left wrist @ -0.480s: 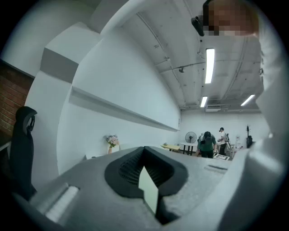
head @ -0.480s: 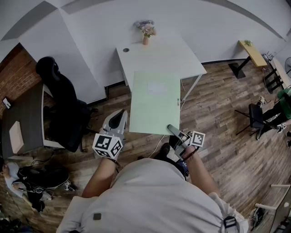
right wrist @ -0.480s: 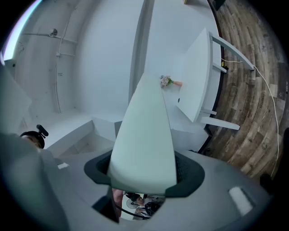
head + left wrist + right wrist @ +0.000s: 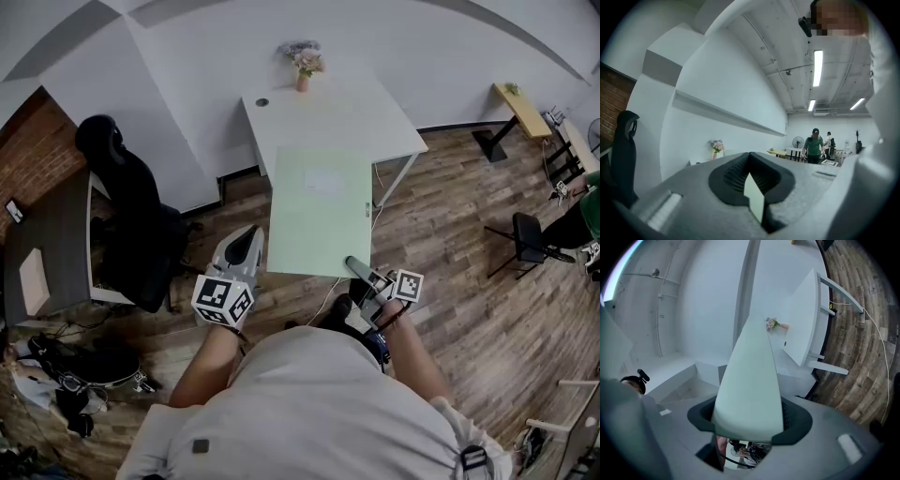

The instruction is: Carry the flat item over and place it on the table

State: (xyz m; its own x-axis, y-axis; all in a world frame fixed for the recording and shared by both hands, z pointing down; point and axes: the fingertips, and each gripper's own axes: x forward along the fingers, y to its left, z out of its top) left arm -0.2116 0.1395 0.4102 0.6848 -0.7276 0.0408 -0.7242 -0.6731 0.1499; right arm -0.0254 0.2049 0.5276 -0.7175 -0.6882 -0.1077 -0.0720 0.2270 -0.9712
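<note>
Across the room: a wood-plank floor ran up to plain white walls, with a brick section at the far left.
White desk: it stood against the wall on thin legs, its top mostly bare.
Vase of flowers: it stood at the desk's back edge, near the wall.
Flat panel: pale green and rectangular, it was held in the air above the floor. From above, its far end overlapped the desk's near edge; whether it touched could not be told.
Left tool: its jaws were closed on the panel's thin left edge, a pale sliver showing between the pads.
Right tool: its jaws were clamped on the panel's near right corner, and the panel stretched away from it towards the desk.
Black office chair: it stood to the left, beside a dark desk.
Wooden bench: it stood well apart at the right, by the wall.
Far background: a person in a green top stood under long ceiling lights.
</note>
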